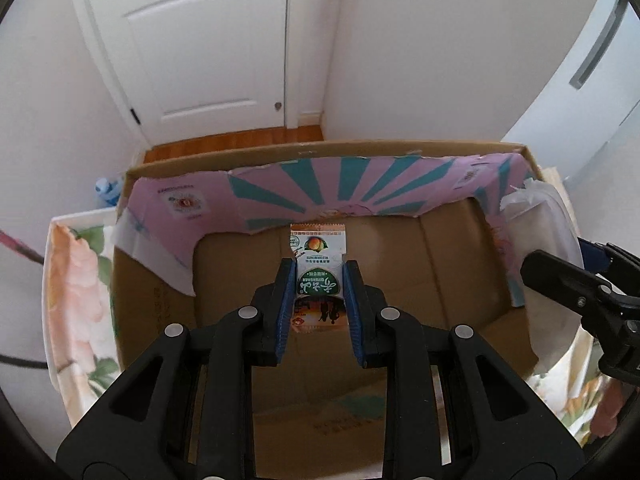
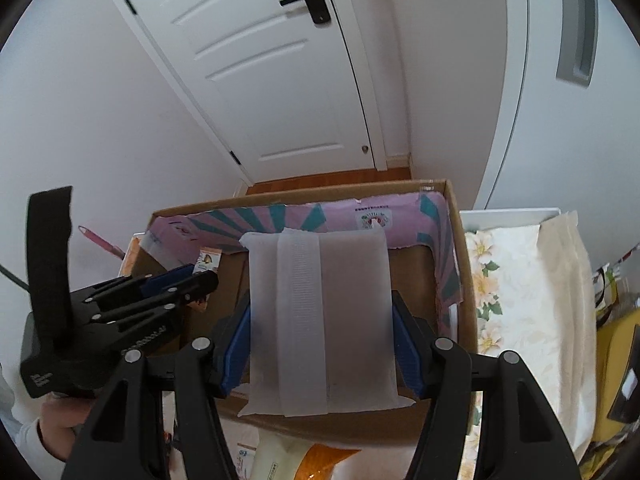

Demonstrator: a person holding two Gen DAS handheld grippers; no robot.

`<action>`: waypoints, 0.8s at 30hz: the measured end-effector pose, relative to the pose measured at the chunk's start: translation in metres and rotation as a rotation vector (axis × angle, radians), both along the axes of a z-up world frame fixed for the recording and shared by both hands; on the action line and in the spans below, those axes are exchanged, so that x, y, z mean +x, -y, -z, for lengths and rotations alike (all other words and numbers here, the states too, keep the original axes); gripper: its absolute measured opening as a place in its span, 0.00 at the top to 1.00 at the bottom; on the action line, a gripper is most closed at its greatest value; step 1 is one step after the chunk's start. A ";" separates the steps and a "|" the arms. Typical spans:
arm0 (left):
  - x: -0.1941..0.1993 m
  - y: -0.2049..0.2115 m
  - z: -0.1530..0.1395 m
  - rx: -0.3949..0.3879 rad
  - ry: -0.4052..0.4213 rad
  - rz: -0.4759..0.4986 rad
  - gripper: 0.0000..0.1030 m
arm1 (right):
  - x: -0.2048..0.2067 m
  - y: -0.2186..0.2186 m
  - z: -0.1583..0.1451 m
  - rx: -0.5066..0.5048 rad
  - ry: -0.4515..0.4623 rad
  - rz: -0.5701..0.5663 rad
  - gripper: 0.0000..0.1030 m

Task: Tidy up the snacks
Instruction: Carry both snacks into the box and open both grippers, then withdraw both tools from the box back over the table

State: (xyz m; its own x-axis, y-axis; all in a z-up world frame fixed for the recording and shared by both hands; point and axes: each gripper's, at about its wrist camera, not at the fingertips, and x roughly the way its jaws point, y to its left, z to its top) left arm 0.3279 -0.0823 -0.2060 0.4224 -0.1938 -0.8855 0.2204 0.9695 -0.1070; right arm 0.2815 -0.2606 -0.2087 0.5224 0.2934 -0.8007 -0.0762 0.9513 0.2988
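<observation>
My left gripper (image 1: pixel 319 280) is shut on a small snack packet (image 1: pixel 318 264) with a green label and an orange fruit picture, held over the floor of an open cardboard box (image 1: pixel 400 272). My right gripper (image 2: pixel 322 320) is shut on a large frosted white snack bag (image 2: pixel 320 320), held over the same box (image 2: pixel 464 264). The left gripper (image 2: pixel 200 276) shows at the left in the right wrist view, its packet (image 2: pixel 208 261) peeking out. The right gripper (image 1: pixel 536 264) and its white bag (image 1: pixel 536 216) show at the right in the left wrist view.
The box has a pink and teal paper lining (image 1: pixel 320 184) along its back wall. It stands on a floral cloth (image 1: pixel 76 280). An orange and white packet (image 2: pixel 304 460) lies in front of the box. A white door (image 1: pixel 192 40) and walls stand behind.
</observation>
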 end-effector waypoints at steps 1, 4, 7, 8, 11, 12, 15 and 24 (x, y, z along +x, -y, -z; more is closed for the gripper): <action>0.001 0.001 0.001 0.015 0.004 0.005 0.58 | 0.002 0.000 0.003 0.000 -0.007 0.002 0.44; -0.003 0.000 -0.001 0.062 0.057 0.003 0.00 | 0.007 -0.003 0.007 -0.004 -0.020 0.014 0.44; -0.008 -0.006 -0.004 0.078 0.070 0.007 0.00 | 0.010 -0.004 0.010 0.000 -0.030 0.022 0.44; -0.010 -0.009 -0.005 0.081 0.074 0.005 0.00 | 0.012 -0.005 0.011 -0.006 -0.033 0.022 0.44; -0.017 -0.017 -0.010 0.082 0.085 0.004 0.00 | 0.016 -0.007 0.013 -0.012 -0.045 0.022 0.44; -0.020 -0.020 -0.012 0.082 0.091 0.004 0.00 | 0.019 -0.009 0.015 -0.015 -0.053 0.021 0.44; -0.021 -0.032 -0.019 0.074 0.104 0.001 0.00 | 0.030 -0.015 0.021 -0.026 -0.084 0.015 0.44; -0.035 -0.053 -0.029 0.061 0.125 -0.019 0.00 | 0.053 -0.030 0.048 -0.017 -0.142 0.022 0.20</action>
State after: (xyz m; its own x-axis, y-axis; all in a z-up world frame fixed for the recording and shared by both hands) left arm 0.2934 -0.0296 -0.1773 0.5331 -0.1316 -0.8358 0.2095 0.9776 -0.0204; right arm 0.3345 -0.2308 -0.2565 0.4101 0.2685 -0.8716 -0.0133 0.9573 0.2886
